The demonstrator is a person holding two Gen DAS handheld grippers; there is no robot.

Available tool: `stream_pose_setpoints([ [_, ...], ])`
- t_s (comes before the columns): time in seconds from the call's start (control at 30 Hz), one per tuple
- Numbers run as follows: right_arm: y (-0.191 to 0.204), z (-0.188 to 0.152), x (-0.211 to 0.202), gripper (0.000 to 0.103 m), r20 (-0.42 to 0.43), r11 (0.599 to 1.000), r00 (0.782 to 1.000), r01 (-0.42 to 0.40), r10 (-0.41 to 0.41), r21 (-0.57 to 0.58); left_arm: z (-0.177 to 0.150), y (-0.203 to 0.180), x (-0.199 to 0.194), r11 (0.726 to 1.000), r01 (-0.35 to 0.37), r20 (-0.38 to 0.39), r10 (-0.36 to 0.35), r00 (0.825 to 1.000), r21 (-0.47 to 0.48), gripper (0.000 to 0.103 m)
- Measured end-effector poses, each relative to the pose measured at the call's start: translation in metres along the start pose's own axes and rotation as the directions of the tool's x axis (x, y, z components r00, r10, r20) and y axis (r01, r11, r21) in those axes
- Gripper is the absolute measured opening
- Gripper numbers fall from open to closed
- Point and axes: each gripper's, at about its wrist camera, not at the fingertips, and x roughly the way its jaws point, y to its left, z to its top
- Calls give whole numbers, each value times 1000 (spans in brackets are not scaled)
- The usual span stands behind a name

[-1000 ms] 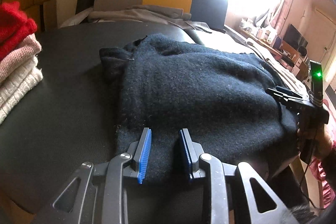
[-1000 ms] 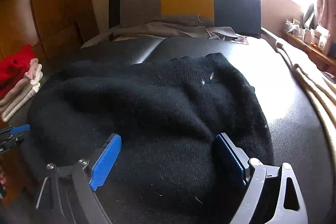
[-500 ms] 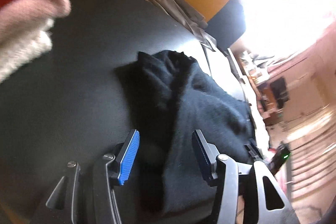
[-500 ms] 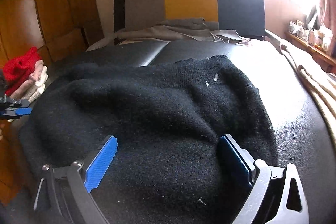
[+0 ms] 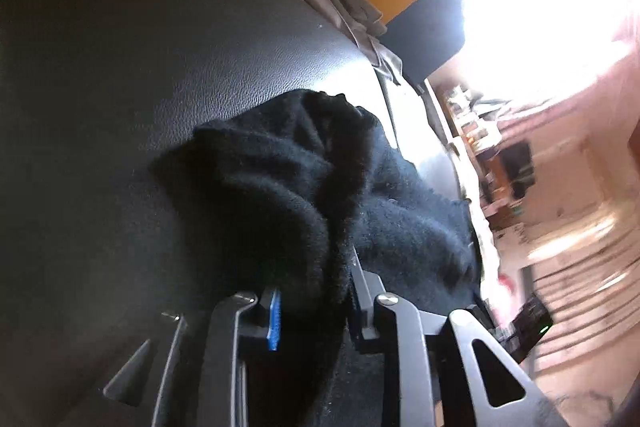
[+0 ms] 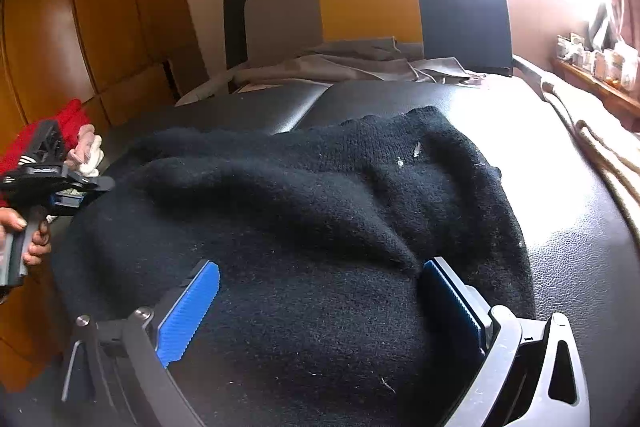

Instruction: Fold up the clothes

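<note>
A black knit sweater [image 6: 320,211] lies rumpled on a black leather surface [image 6: 580,247]. My right gripper [image 6: 320,307] stands wide open over the sweater's near edge, its blue pads [image 6: 188,311] on either side of a broad hump of knit and not pinching it. My left gripper [image 5: 316,303] is tilted over at the sweater's [image 5: 280,187] left edge. Its jaws are closing, and a thick fold of the black knit fills the gap between the pads. In the right wrist view the left gripper [image 6: 80,187] shows at the far left, held by a hand [image 6: 24,239].
A stack of folded red, pink and white knitwear [image 6: 76,135] sits at the left edge. Grey cloth [image 6: 340,67] lies at the back under a grey, yellow and dark headboard [image 6: 368,3]. A beige blanket [image 6: 600,151] runs along the right side.
My left gripper swung to the sweater's left edge and rolled over; its jaws widened, then closed around a fold of the knit. The right gripper stayed put and opened slightly wider.
</note>
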Motion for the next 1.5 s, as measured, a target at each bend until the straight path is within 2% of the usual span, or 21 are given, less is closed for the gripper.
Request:
stream_pose_setpoints([
  [0.13,0,2,-1,103,-19,1000,1000,-9,9,3,9,5,-3,999,14,11,-13,1000,-50,17],
  [0.2,-3,9,-4,103,-67,996,994,-86,87,22,16,7,-16,998,23,38,-21,999,-63,16],
  [0.27,-10,19,-13,103,-88,976,973,-210,215,63,22,7,-28,997,28,58,-25,998,-65,16],
  [0.37,-12,29,-24,103,-124,963,955,-268,268,17,30,4,-44,999,26,73,-22,997,-44,16],
  [0.47,-11,38,-26,101,-197,942,927,-333,319,-45,36,-2,-54,1000,14,60,-12,998,-20,16],
  [0.63,-9,39,-3,101,-334,921,890,-369,311,-123,41,-13,-65,997,71,59,-71,996,-4,16],
  [0.73,-12,29,24,102,-436,929,869,-332,234,-164,37,-34,-62,989,148,45,-149,988,28,16],
  [0.83,-3,18,26,103,-417,923,893,-292,170,-249,33,-61,-57,961,275,44,-275,960,1,16],
  [0.97,-11,12,21,103,-344,941,918,-276,198,-196,30,-102,-43,922,386,53,-384,922,-30,16],
  [1.03,-14,9,19,103,-314,946,926,-273,209,-175,30,-131,-35,910,413,44,-412,910,-23,16],
  [1.1,-16,7,18,103,-289,948,932,-272,218,-166,29,-158,-26,907,422,30,-421,906,-3,16],
  [1.23,-16,4,17,103,-260,947,934,-287,243,-147,22,-210,8,911,411,-28,-410,912,23,16],
  [1.33,-20,5,16,103,-239,942,930,-314,280,-117,14,-238,46,920,391,-112,-386,916,28,16],
  [1.5,-34,8,18,103,-205,930,917,-362,343,-61,-5,-257,120,954,297,-232,-279,932,47,15],
])
